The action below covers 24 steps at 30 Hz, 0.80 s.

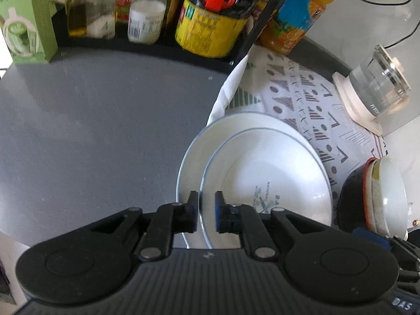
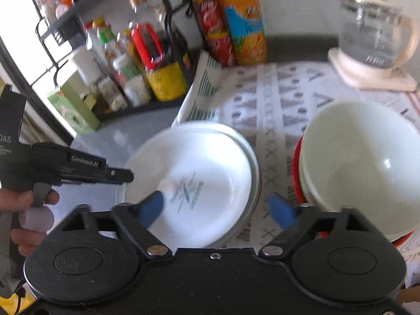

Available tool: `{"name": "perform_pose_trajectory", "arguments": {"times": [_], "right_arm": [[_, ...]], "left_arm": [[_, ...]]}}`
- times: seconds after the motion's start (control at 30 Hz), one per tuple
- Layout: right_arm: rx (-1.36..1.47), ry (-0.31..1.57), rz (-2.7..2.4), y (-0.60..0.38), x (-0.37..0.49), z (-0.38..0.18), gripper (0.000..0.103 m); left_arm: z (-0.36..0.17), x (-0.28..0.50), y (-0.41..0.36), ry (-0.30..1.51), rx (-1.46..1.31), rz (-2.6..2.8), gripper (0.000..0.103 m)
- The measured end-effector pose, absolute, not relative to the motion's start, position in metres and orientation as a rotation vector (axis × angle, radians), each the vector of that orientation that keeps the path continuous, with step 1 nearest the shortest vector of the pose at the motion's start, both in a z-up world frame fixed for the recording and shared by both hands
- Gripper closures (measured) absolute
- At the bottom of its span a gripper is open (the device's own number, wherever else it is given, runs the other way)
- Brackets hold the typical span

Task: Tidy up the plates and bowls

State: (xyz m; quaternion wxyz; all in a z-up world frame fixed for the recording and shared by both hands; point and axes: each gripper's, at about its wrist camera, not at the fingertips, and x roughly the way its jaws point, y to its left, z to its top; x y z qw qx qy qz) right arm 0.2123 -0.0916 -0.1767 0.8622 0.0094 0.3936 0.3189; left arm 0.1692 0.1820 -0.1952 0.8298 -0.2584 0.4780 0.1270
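The left gripper [image 1: 206, 211] pinches the top plate's [image 1: 265, 176] rim at seven o'clock. The right gripper [image 2: 219, 208] hovers above — fingers spread wide, holding nothing.

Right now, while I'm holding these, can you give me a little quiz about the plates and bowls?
1. True or false: the right tool is wide open.
2. The left tool pinches: A) the top plate by its rim, B) the white bowl, C) the kettle.
3. Fill in: the white bowl nests in an outer bowl whose rim is ____.
Key: 1 true; 2 A; 3 red.
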Motion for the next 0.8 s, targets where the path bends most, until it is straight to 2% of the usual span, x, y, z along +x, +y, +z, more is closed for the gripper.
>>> {"name": "perform_pose_trajectory", "arguments": {"times": [0.07, 0.13, 0.2, 0.3, 0.4, 0.8], "right_arm": [[0.047, 0.791, 0.635, -0.096, 0.212, -0.170, 0.000], [0.070, 0.760, 0.604, -0.100, 0.213, -0.166, 0.000], [0.081, 0.707, 0.572, -0.105, 0.210, -0.162, 0.000], [0.074, 0.670, 0.551, -0.110, 0.207, -0.159, 0.000], [0.116, 0.666, 0.549, -0.116, 0.205, -0.158, 0.000], [0.235, 0.614, 0.470, -0.149, 0.184, -0.165, 0.000]], "left_arm": [[-0.188, 0.168, 0.183, 1.003, -0.548, 0.264, 0.092], [-0.180, 0.165, 0.183, 0.989, -0.546, 0.266, 0.085], [-0.171, 0.161, 0.183, 0.963, -0.535, 0.268, 0.070], [-0.157, 0.154, 0.179, 0.914, -0.511, 0.258, 0.060], [-0.147, 0.147, 0.176, 0.885, -0.504, 0.243, 0.057], [-0.133, 0.131, 0.157, 0.842, -0.473, 0.162, 0.056]]}}
